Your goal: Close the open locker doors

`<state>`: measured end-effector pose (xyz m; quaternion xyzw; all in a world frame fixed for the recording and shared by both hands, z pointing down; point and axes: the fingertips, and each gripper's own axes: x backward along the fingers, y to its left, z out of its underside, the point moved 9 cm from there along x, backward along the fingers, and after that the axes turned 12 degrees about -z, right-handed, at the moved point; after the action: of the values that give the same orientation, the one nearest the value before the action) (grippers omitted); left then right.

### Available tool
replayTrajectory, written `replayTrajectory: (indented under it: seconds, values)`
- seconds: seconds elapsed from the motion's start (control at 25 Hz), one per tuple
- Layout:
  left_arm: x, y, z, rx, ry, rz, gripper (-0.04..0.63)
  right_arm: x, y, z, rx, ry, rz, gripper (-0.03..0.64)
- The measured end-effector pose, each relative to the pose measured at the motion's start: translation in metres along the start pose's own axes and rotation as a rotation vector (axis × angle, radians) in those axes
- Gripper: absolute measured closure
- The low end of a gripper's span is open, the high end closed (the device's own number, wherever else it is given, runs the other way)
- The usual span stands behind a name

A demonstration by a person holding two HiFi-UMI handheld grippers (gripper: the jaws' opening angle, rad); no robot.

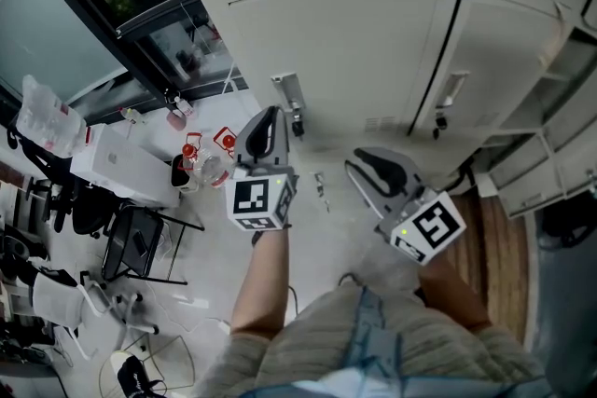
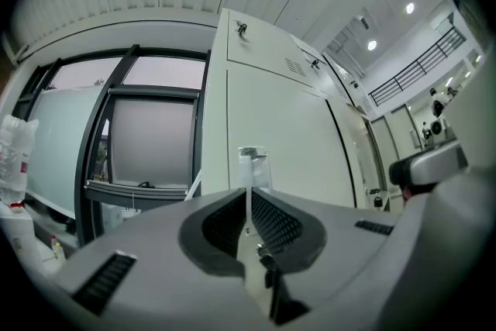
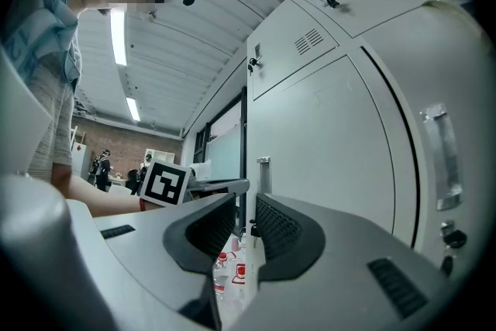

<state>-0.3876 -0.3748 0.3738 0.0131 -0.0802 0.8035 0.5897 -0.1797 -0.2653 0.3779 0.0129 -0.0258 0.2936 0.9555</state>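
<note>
Pale grey lockers [image 1: 326, 42] fill the top of the head view. The left door carries a handle [image 1: 288, 93] with a latch below it. My left gripper [image 1: 270, 115] is shut with nothing in it, its tip just short of that handle [image 2: 253, 167]. My right gripper [image 1: 361, 166] hovers lower right, jaws a narrow gap apart and empty, pointing along the locker fronts toward the same handle [image 3: 264, 170]. A second door with its own handle [image 1: 451, 91] looks ajar at its right edge, and open shelves [image 1: 569, 75] show beyond it.
Left of the lockers, a dark-framed window [image 1: 112, 5] and a low table [image 1: 140, 168] with red-capped bottles [image 1: 191, 149]. Black chairs [image 1: 140, 242] stand below it. A small metal object [image 1: 321, 186] lies on the floor. Wooden flooring [image 1: 494, 228] at the right.
</note>
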Motion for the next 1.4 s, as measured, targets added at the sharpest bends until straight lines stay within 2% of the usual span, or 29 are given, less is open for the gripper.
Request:
replayTrajectory:
  seconds: [0.12,0.24,0.36,0.6,0.8,1.08,1.4]
  values:
    - [0.011,-0.015,-0.002,0.047,0.013,0.053,0.591,0.007,0.001,-0.006,0.007,-0.002,0.016,0.554]
    - [0.020,-0.034,-0.005,0.047,-0.002,0.118,0.591,0.015,0.003,-0.011,0.013,0.000,0.032,0.554]
    - [0.027,-0.061,-0.011,0.082,0.004,0.174,0.591,0.029,0.003,-0.013,0.016,0.001,0.048,0.554]
    - [0.037,-0.115,-0.019,0.087,0.016,0.253,0.591,0.069,-0.002,-0.015,0.009,-0.006,0.091,0.554]
    - [0.048,-0.164,-0.030,0.139,-0.015,0.328,0.591,0.105,-0.003,-0.017,0.009,-0.014,0.115,0.554]
    - [0.064,-0.217,-0.038,0.179,-0.005,0.389,0.591,0.150,-0.003,-0.023,0.013,-0.012,0.122,0.554]
    - [0.079,-0.277,-0.052,0.189,-0.007,0.442,0.591,0.209,-0.002,-0.031,0.023,-0.018,0.152,0.554]
